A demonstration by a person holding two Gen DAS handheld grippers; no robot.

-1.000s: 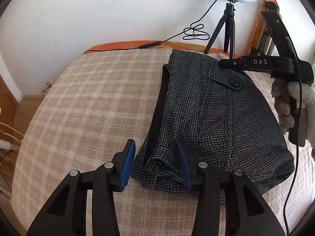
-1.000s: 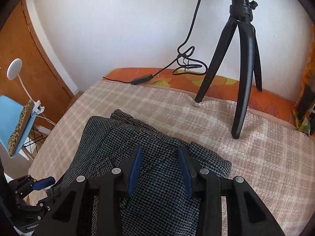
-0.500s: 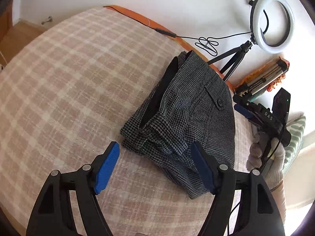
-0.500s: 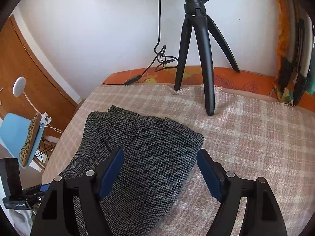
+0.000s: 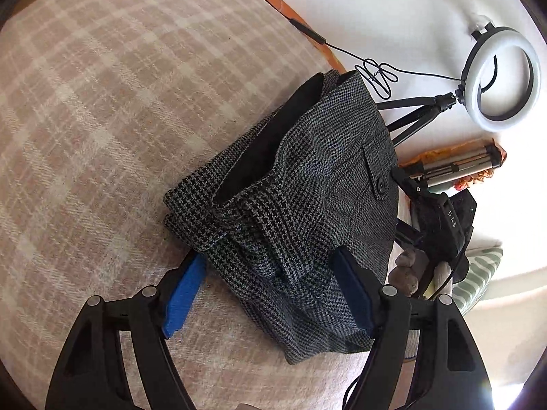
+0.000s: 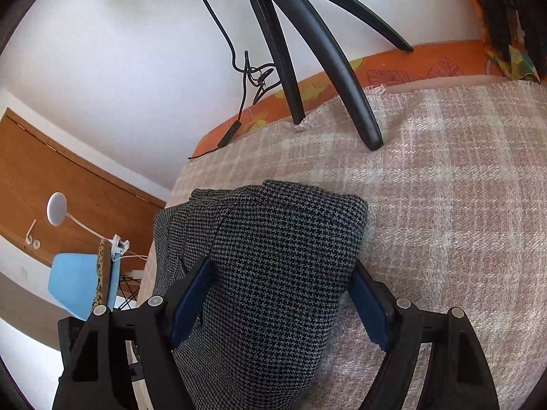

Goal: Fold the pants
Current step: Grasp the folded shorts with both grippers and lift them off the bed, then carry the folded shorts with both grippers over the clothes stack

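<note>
Pants point(image 5: 307, 205) in grey houndstooth, folded into a thick bundle on the checked bedspread point(image 5: 102, 102), left gripper point(image 5: 270, 297) spread wide astride one end, right gripper point(image 6: 280, 300) spread wide astride the other, ring light point(image 5: 502, 78) on tripod point(image 6: 307, 51) beside the wall.

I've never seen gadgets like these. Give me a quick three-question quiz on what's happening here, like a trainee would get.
1. True or false: the left gripper is clamped shut on the pants.
2. What do the pants lie on? A) a bare wooden floor B) a checked blanket C) a blue chair
3. Fill in: the ring light stands on a black ____.

Key: 1 false, its jaws stand wide open around the folded bundle, as do those of the right gripper. 2 B. 3 tripod.
</note>
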